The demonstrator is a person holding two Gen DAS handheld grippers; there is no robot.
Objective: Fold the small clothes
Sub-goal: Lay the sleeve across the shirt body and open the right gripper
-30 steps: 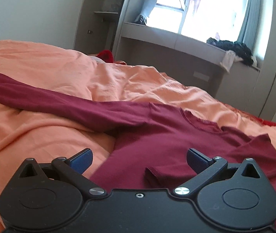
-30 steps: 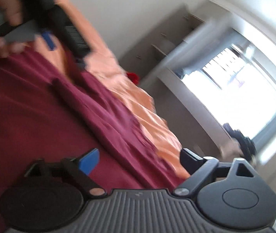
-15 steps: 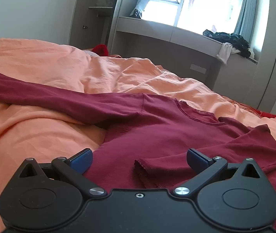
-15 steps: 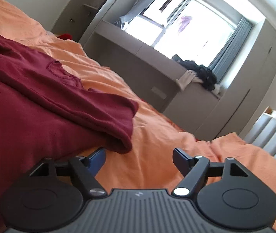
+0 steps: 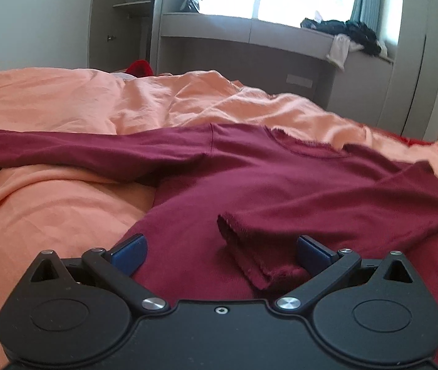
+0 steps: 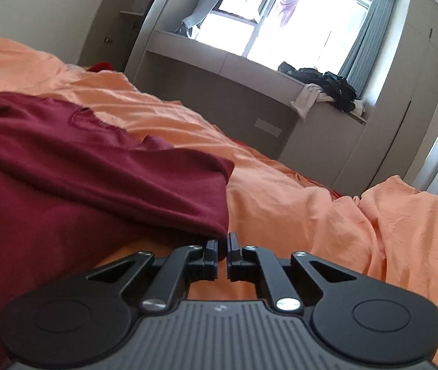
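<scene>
An orange bedsheet [image 5: 64,209] covers the bed and fills most of both views, rumpled into soft ridges. On it lies a maroon long-sleeved shirt [image 5: 249,178], front up, its neckline [image 5: 305,149] pointing away from the left wrist camera toward the grey window bench [image 5: 249,35]; the body's long axis runs from the near edge toward that bench. One sleeve [image 5: 64,149] stretches straight out to the left across the sheet, crosswise to the body. The other sleeve [image 5: 342,212] is folded inward over the chest, its raw cuff [image 5: 243,256] ending near the middle of the torso.

The left gripper [image 5: 220,251] hovers low over the shirt's lower body with its jaws spread wide; the folded cuff lies between the blue pads [image 5: 129,251] without being pinched. The right gripper [image 6: 222,254] sits at the shirt's outer edge, where the folded sleeve [image 6: 157,191] meets the sheet; its jaws are drawn nearly together with a thin gap, and whether any fabric is caught there cannot be told.

Half a second ago the right gripper's jaws stood wide apart; they have since closed in. The left gripper has kept its wide spread, and the cuff now lies closer in between its pads.
</scene>
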